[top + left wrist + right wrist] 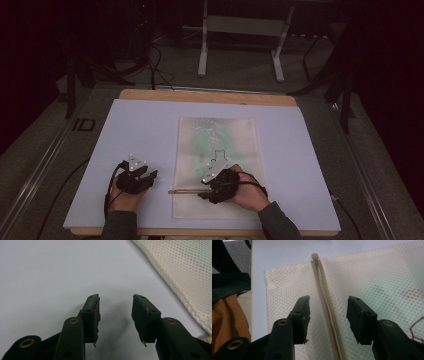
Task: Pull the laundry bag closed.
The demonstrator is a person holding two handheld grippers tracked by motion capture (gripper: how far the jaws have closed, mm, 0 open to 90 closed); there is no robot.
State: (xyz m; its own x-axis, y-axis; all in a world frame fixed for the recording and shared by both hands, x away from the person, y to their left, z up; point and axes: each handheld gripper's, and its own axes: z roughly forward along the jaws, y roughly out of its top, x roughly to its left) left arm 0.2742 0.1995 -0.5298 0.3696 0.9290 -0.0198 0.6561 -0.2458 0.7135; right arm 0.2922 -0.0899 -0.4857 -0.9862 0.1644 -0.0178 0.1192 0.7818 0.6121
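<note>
Table: it carries a pale sheet, and both hands work at the near edge.
Bag: white mesh, it lies flat in the middle, something green is inside.
Zipper: it runs across the near end of the bag.
Right gripper: jaws spread, one on each side of the zipper, just above the mesh.
Left gripper: jaws spread, nothing between them, over bare sheet just beside the bag.
</note>
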